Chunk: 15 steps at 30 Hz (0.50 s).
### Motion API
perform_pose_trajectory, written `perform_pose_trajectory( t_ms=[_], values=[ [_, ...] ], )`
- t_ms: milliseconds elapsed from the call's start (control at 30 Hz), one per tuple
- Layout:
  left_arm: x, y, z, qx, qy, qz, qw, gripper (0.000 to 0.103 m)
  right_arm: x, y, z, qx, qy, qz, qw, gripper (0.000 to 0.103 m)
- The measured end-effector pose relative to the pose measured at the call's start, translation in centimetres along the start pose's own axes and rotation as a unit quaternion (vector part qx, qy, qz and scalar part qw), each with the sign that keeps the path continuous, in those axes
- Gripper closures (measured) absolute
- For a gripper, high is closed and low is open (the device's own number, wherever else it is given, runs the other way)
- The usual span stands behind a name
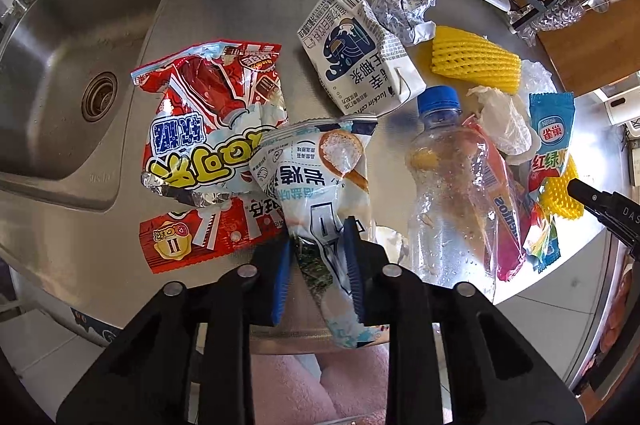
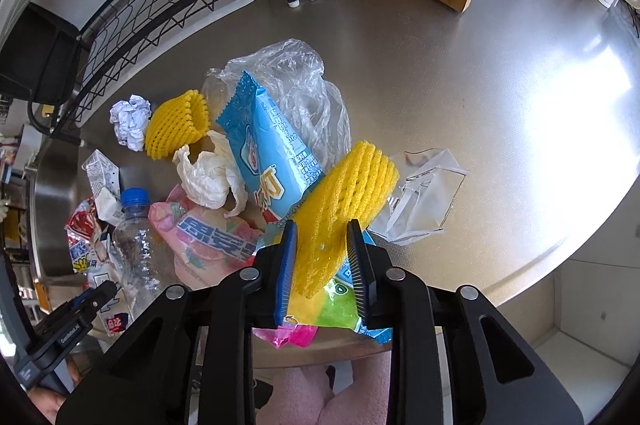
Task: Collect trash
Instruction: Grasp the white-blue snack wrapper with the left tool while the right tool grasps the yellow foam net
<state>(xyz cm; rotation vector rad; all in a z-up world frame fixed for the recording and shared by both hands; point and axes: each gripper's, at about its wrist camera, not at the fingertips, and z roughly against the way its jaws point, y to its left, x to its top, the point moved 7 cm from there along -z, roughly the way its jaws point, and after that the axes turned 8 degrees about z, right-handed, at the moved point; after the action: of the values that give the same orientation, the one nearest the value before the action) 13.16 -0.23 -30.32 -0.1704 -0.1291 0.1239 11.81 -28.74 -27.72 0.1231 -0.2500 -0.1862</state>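
Left claw (image 1: 318,265) pinching white wrapper (image 1: 320,185), lower end cut off | right claw (image 2: 323,265) pinching foam net (image 2: 344,201) | carton (image 1: 356,53) reads "luckin"; blue wrapper (image 1: 552,137) "Nestle"

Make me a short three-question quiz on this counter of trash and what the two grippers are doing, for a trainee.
1. True or false: the left gripper has its pads on the white and blue snack bag.
2. What sits between the right gripper's pads? A) the clear bottle B) a yellow foam net C) the crumpled tissue
3. Fill in: the cap of the clear plastic bottle is ____.

Key
1. True: the bag's lower end is pinched between the blue pads.
2. B: the yellow foam net is squeezed there; another net lies farther back.
3. Blue.
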Motion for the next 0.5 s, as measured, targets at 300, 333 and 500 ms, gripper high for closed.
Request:
perform_pose_trajectory(
  t_ms=[300, 333, 500],
  values=[
    [0.2, -0.6, 1.7, 0.004, -0.028, -0.006, 0.9996, 0.098, 0.1, 0.2, 1.0, -0.004, -0.016, 0.005, 1.0, 0.091],
    [0.2, -0.7, 2.2, 0.005, -0.034, -0.005, 0.9994, 0.099, 0.2, 0.4, 1.3, -0.001, -0.021, 0.006, 1.0, 0.091],
    [-0.5, -1.6, 5.9, 0.001, -0.08, -0.008, 0.9968, 0.099, 0.2, 0.6, 4.3, 0.005, -0.056, 0.018, 0.998, 0.091]
  ],
)
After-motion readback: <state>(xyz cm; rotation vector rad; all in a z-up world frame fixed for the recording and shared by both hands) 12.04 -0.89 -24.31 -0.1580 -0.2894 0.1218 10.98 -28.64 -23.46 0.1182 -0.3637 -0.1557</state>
